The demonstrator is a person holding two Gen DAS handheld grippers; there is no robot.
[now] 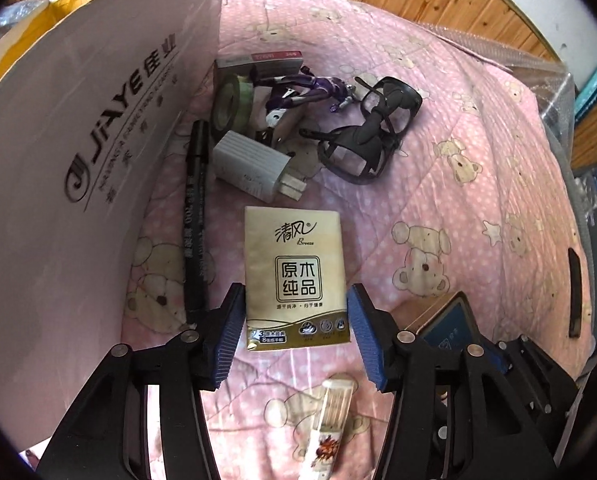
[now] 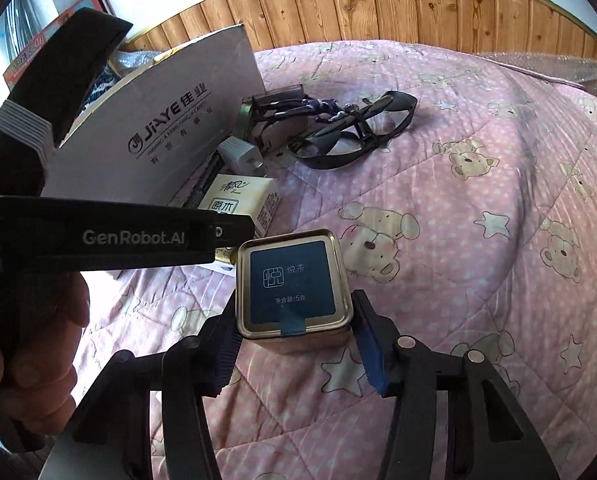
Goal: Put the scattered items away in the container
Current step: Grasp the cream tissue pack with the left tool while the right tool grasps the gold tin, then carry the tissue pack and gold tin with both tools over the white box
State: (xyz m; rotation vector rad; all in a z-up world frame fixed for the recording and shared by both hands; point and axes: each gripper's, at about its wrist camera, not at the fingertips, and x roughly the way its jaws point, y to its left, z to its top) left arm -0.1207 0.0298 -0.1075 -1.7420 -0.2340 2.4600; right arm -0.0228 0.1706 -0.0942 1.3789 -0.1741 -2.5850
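Observation:
A beige tissue pack (image 1: 296, 276) lies flat on the pink quilt. My left gripper (image 1: 296, 320) stands open over it, a blue pad on each side of its near end. The white cardboard box (image 1: 78, 140) with dark lettering rises just left of it. In the right wrist view a square gold tea tin (image 2: 292, 292) with a dark blue lid sits on the quilt. My right gripper (image 2: 296, 332) has its pads against the tin's two sides. The tin (image 1: 446, 320) also shows behind my left gripper's right finger.
By the box (image 2: 170, 128) lie a black pen (image 1: 194, 216), a white charger plug (image 1: 250, 168), a tape roll (image 1: 230, 100), a purple figure (image 1: 306, 88) and black glasses (image 1: 374, 128). A small clear pack (image 1: 330, 420) lies under my left gripper. A hand (image 2: 30, 340) holds the left tool.

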